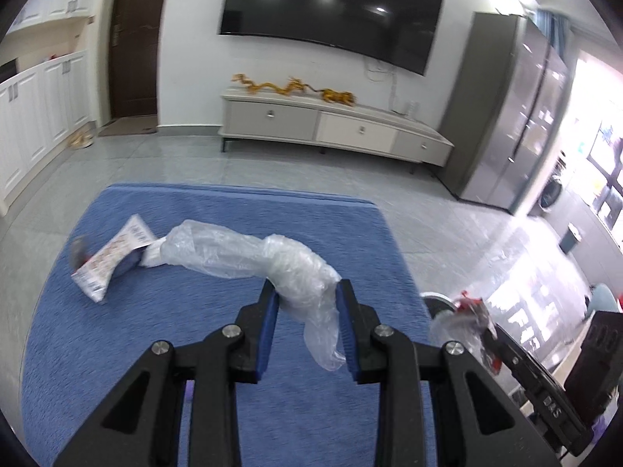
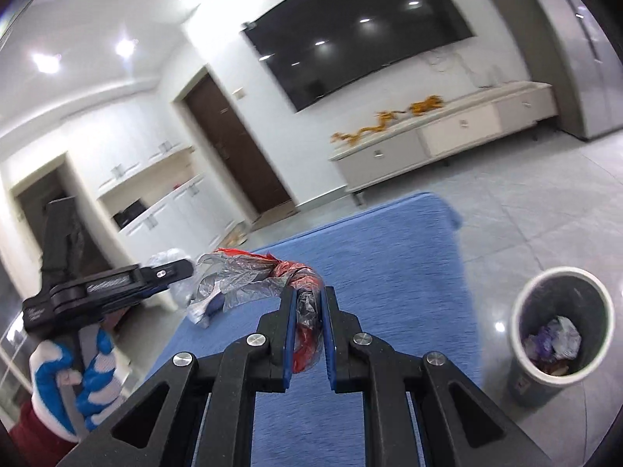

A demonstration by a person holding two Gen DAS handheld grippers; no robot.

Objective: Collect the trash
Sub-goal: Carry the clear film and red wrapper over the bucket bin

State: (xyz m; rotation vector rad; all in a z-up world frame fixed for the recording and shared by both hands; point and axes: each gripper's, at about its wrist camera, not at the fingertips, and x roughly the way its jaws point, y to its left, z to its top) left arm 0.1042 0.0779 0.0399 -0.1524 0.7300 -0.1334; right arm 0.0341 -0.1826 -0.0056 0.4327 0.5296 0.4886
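My left gripper [image 1: 307, 292] is shut on a long crumpled clear plastic bag [image 1: 249, 253] and holds it above the blue mat [image 1: 155, 334]. A printed paper wrapper [image 1: 111, 257] lies on the mat at the left, touching the bag's far end. My right gripper [image 2: 308, 295] is shut on a red and silver foil wrapper [image 2: 249, 272], held above the blue mat [image 2: 389, 257]. The left gripper shows in the right wrist view [image 2: 117, 280], held by a gloved hand [image 2: 74, 366]. A grey trash bin [image 2: 557, 334] with trash inside stands on the floor to the right.
A low TV cabinet [image 1: 331, 124] with a yellow dragon ornament [image 1: 296, 87] stands at the far wall under a black TV [image 1: 331, 7]. White cupboards [image 1: 39, 116] line the left. A grey tall cabinet [image 1: 506, 116] stands at the right. Grey tiled floor [image 1: 194, 159] surrounds the mat.
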